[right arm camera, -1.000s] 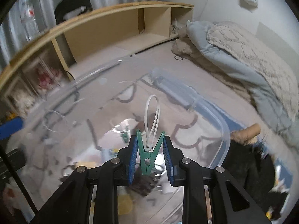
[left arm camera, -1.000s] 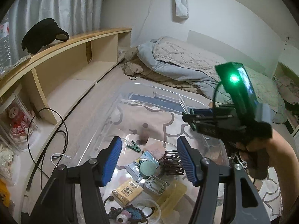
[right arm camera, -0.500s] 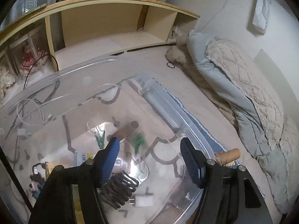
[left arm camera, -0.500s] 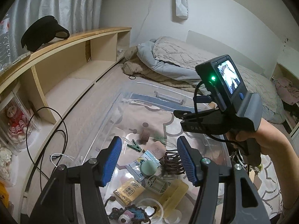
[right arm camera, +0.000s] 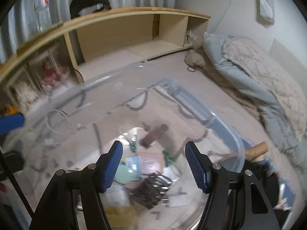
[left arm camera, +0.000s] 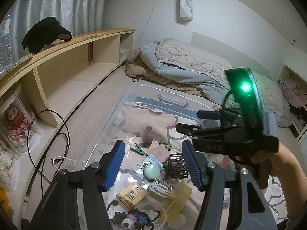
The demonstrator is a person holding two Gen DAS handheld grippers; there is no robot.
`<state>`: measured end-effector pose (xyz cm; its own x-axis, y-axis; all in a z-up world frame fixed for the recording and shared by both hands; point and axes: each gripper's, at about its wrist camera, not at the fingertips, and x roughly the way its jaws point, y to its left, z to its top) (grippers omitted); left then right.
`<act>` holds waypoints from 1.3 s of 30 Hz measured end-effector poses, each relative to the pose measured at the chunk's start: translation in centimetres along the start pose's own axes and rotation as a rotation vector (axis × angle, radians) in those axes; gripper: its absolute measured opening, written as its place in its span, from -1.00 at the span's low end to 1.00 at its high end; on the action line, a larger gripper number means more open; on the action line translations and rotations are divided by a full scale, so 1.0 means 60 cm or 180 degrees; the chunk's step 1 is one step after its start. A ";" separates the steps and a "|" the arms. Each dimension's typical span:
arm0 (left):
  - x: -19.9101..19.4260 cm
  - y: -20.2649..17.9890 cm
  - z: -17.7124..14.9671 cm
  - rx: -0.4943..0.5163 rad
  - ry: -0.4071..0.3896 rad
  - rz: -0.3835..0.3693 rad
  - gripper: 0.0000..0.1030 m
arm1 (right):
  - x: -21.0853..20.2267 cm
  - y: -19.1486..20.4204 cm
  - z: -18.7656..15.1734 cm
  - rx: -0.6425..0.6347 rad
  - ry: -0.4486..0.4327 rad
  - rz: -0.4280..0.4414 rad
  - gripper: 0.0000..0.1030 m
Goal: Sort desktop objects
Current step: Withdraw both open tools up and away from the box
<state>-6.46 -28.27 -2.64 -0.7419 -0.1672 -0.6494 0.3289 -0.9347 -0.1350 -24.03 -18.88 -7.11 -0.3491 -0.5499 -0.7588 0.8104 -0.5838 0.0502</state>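
While both tongs [left arm camera: 153, 163] [right arm camera: 153, 164] gape empty, ribbed blue pads [left arm camera: 115, 164] above a clear plastic bin [left arm camera: 122, 103].

Left claw [left arm camera: 152, 163] open above clear bin [left arm camera: 122, 118], green clothespins [left arm camera: 137, 149] inside

A clear plastic storage bin [left arm camera: 122, 113] holds the clutter: two green plastic clothespins [left arm camera: 137, 149] lying flat at the far side, a brown coiled hair claw [left arm camera: 175, 165], a pale green round puff [left arm camera: 152, 171] (on a packet), and a tan packet [left arm camera: 131, 195] nearer.

White wall [left arm camera: 220, 19], grey curtains [left arm camera: 67, 13], wooden shelf [left arm camera: 76, 57]
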 end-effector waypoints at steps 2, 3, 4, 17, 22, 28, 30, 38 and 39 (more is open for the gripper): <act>-0.003 -0.001 0.001 0.0003 -0.0012 0.0005 0.19 | -0.012 0.000 -0.007 0.0077 -0.0075 0.0128 0.61; -0.005 0.000 0.001 0.0001 -0.0017 0.0007 0.19 | -0.018 0.003 -0.011 0.0077 -0.0108 0.0148 0.64; -0.007 -0.001 0.001 0.0001 -0.0023 0.0006 0.19 | -0.023 0.005 -0.015 0.0070 -0.0139 0.0153 0.64; -0.060 -0.023 -0.001 0.0054 -0.0250 0.0081 0.78 | -0.115 -0.017 -0.087 0.0549 -0.0622 0.0018 1.00; -0.085 -0.047 -0.008 0.0172 -0.0350 0.0135 0.99 | -0.169 -0.030 -0.121 0.0540 -0.0750 -0.0149 1.00; -0.112 -0.084 -0.031 0.0404 -0.0481 0.0176 0.99 | -0.226 -0.047 -0.158 0.0600 -0.0839 -0.0251 1.00; -0.120 -0.092 -0.038 0.0438 -0.0501 0.0162 1.00 | -0.241 -0.047 -0.169 0.0598 -0.0848 -0.0257 1.00; -0.158 -0.117 -0.068 0.0429 -0.0577 0.0087 1.00 | -0.298 -0.032 -0.217 0.0566 -0.0985 -0.0220 1.00; -0.161 -0.119 -0.071 0.0430 -0.0581 0.0059 1.00 | -0.303 -0.030 -0.221 0.0556 -0.1007 -0.0217 1.00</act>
<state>0.85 -18.61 1.40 -0.8339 -0.2272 -0.5030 0.2712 -0.9624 -0.0149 -12.90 0.11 -2.00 -0.5500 -0.6478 -0.5271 0.6972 -0.7036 0.1373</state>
